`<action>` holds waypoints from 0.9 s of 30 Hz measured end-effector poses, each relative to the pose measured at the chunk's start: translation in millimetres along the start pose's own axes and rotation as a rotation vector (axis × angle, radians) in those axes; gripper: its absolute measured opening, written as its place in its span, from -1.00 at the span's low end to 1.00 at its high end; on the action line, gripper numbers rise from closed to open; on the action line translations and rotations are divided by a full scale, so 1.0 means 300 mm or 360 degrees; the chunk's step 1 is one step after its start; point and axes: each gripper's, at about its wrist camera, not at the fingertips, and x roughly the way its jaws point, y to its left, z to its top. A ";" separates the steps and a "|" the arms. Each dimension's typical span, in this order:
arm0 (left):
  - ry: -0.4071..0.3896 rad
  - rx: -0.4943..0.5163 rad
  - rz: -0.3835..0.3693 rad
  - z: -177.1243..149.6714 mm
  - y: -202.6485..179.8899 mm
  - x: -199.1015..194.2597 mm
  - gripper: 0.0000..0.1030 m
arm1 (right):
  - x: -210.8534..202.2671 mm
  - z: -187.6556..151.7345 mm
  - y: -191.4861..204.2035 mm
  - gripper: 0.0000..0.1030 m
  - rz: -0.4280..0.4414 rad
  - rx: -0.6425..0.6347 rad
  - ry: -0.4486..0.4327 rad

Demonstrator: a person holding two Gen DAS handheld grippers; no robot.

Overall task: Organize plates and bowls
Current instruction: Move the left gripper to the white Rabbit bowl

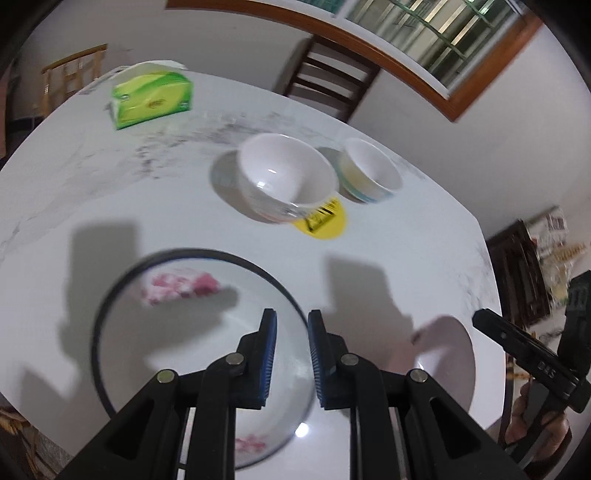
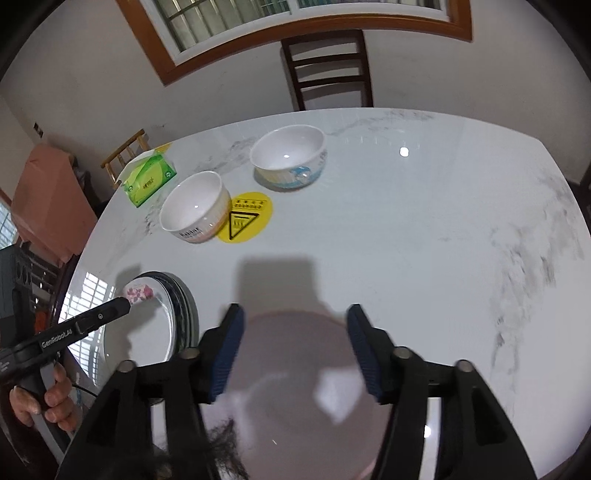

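- The left claw (image 1: 291, 354) hangs over the near part of the white marble-patterned surface (image 1: 110, 206), its blue-padded jaws drawn close with only a narrow gap and nothing between them.
- Under it lies a white round plate with a dark rim and pink flower prints (image 1: 177, 332); in the right wrist view this plate (image 2: 147, 325) appears to top a small stack near the surface's left edge.
- The right claw (image 2: 295, 354) is spread wide above a plain pale pink-grey round plate (image 2: 295, 387), and its pads do not touch the plate.
- No earlier picture is given, so motion of the jaws stays untold.
- Farther back, a white ceramic bowl with printed lettering on its side (image 2: 194, 206) stands upright, touching a yellow round warning sticker (image 2: 245, 218).
- A second white bowl with blue and yellow bands (image 2: 290, 158) stands just beyond the sticker, apart from the first.
- A green tissue pack (image 2: 149, 179) sits near the far left edge.
- A dark wooden chair (image 2: 328, 70) stands behind the surface, under a wood-framed window (image 2: 258, 22).
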 end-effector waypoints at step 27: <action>-0.0059 -0.0321 -0.0111 0.400 0.177 0.135 -0.15 | 0.418 0.346 0.284 0.16 0.0204 0.0018 0.0299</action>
